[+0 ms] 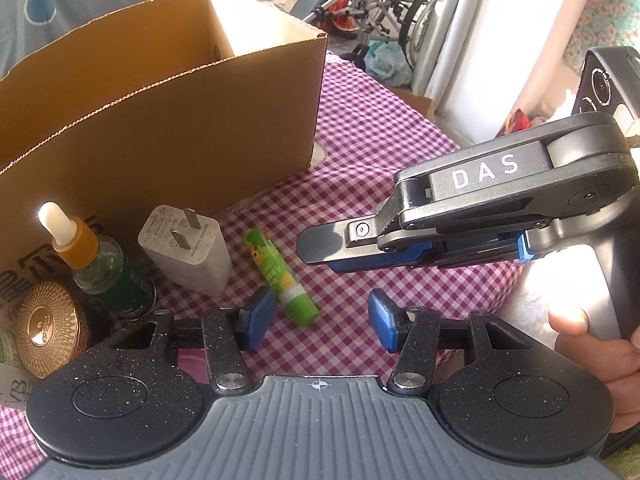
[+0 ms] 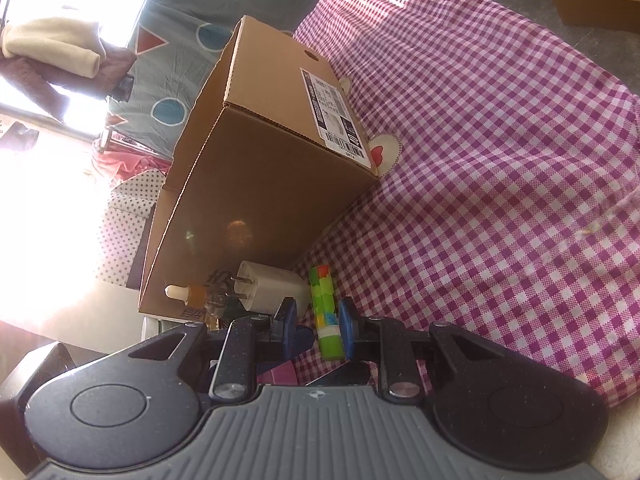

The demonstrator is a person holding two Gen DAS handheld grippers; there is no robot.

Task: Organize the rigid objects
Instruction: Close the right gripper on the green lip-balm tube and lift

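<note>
A green cylindrical glue stick lay on the magenta-and-white checked cloth, low and centre in both views. The right gripper straddled it, blue pads parted, one pad just beside it. The left gripper hung released, nothing between its pads. To the left stood a white plug adapter, a dropper bottle and an open brown cardboard box.

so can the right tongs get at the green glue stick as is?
Probably yes. The right tongs are open, and the green glue stick lies flat on the checked cloth just ahead of them. The white charger stands close on one side, but nothing covers the stick.
</note>
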